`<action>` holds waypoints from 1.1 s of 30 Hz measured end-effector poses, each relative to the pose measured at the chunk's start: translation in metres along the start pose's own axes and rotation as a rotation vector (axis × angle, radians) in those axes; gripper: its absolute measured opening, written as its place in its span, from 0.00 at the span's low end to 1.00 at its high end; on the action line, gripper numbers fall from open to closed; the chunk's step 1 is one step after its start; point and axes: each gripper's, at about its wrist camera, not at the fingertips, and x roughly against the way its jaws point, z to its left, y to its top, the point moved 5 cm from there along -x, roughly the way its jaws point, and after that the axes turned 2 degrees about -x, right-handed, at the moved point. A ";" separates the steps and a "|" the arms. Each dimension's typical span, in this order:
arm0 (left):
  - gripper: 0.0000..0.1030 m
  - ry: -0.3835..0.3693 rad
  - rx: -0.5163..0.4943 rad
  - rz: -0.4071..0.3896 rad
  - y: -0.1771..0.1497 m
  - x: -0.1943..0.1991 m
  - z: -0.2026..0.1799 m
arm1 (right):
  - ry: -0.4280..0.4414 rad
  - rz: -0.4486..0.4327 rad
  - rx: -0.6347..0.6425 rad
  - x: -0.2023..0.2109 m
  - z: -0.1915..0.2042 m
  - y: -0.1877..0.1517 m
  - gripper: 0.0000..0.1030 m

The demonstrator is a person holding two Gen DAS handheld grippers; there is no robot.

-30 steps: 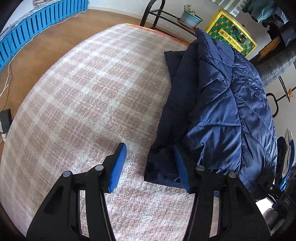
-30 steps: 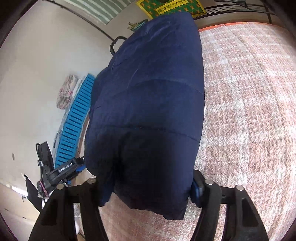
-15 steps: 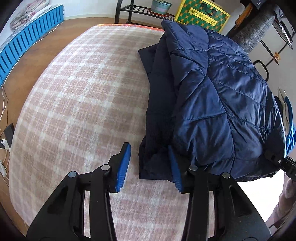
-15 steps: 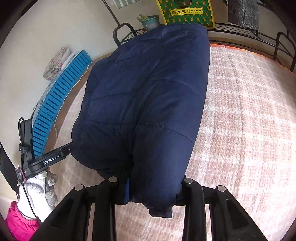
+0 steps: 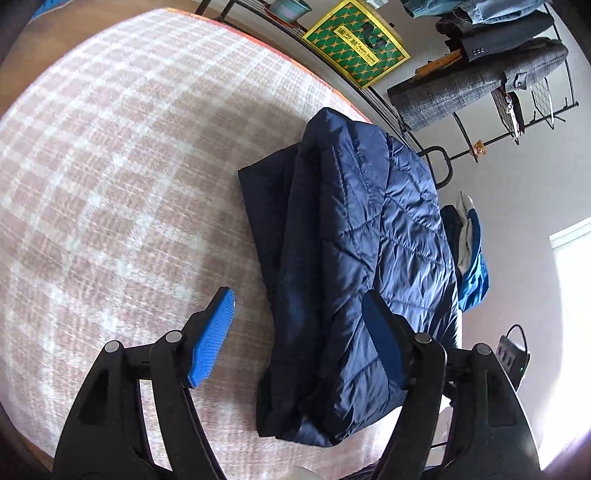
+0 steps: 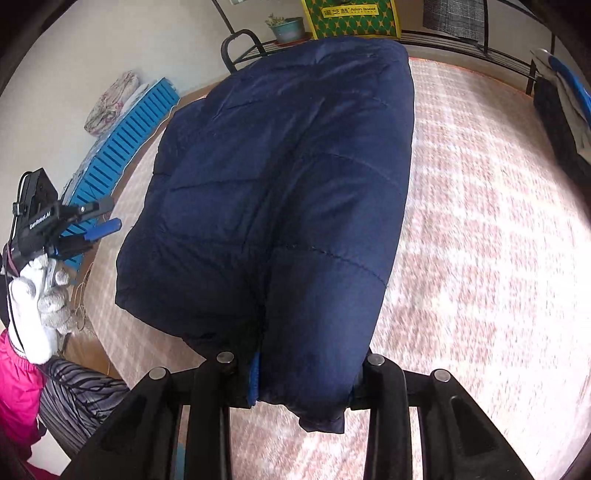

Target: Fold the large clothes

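A navy quilted puffer jacket [image 5: 362,266] lies folded in a long bundle on a pink plaid blanket [image 5: 110,177]. My left gripper [image 5: 299,325] is open and empty, raised above the jacket's near end; its blue pads are wide apart. In the right wrist view the jacket [image 6: 280,192] fills the middle. My right gripper [image 6: 306,373] is shut on a thick fold of its near edge, with fabric bulging between the fingers. The left gripper also shows there [image 6: 92,225], held in a white-gloved hand off the jacket's left side.
A black metal rack [image 5: 424,147] runs along the blanket's far edge, with a potted plant [image 6: 284,29] and a yellow-green box [image 5: 354,40] on it. Hanging clothes [image 5: 480,85] are at the far right. A blue slatted crate [image 6: 122,136] stands on the wooden floor.
My left gripper has let go of the jacket's edge, opened wide and lifted up and away. My right gripper still pinches the jacket, which has shifted a little.
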 end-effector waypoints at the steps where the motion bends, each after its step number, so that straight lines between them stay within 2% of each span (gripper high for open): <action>1: 0.73 -0.021 0.013 0.015 -0.002 -0.005 -0.002 | -0.007 0.005 0.005 0.002 -0.004 -0.004 0.31; 3: 0.75 -0.031 0.021 0.048 -0.003 -0.015 -0.007 | -0.017 0.008 0.022 0.006 -0.008 -0.010 0.31; 5: 0.76 -0.006 -0.002 0.074 -0.003 -0.027 -0.013 | -0.019 0.014 0.022 0.006 -0.011 -0.017 0.33; 6: 0.76 0.015 -0.020 0.082 -0.005 -0.030 -0.017 | -0.022 0.013 0.028 0.006 -0.013 -0.017 0.35; 8: 0.76 0.055 -0.048 0.087 -0.004 -0.037 -0.020 | -0.028 0.006 0.046 0.011 -0.015 -0.019 0.46; 10: 0.76 0.072 -0.052 0.088 0.000 -0.042 -0.020 | -0.022 -0.021 0.057 0.021 -0.017 -0.017 0.50; 12: 0.76 0.072 -0.033 0.088 0.002 -0.044 -0.017 | -0.008 -0.058 0.046 0.032 -0.023 -0.013 0.61; 14: 0.77 0.063 0.010 0.092 0.007 -0.048 -0.012 | 0.013 -0.115 0.010 0.042 -0.035 -0.003 0.83; 15: 0.77 0.050 0.046 0.097 0.009 -0.050 -0.007 | 0.029 -0.134 -0.009 0.045 -0.041 0.004 0.85; 18: 0.77 -0.005 0.130 0.110 0.020 -0.058 0.001 | 0.073 -0.181 -0.072 0.046 -0.055 0.026 0.84; 22: 0.77 -0.050 0.179 0.118 0.023 -0.067 0.006 | 0.155 -0.204 -0.151 0.034 -0.067 0.047 0.84; 25: 0.78 -0.073 0.179 0.123 0.025 -0.073 -0.003 | 0.129 -0.186 -0.232 0.013 -0.085 0.059 0.84; 28: 0.81 -0.080 0.172 0.121 0.026 -0.074 -0.007 | 0.103 -0.162 -0.254 -0.014 -0.082 0.058 0.82; 31: 0.81 -0.073 0.165 0.129 0.029 -0.079 -0.007 | 0.062 -0.136 -0.187 -0.036 -0.058 0.062 0.81; 33: 0.83 -0.073 0.161 0.121 0.032 -0.083 -0.007 | -0.019 -0.132 -0.087 -0.044 -0.033 0.064 0.81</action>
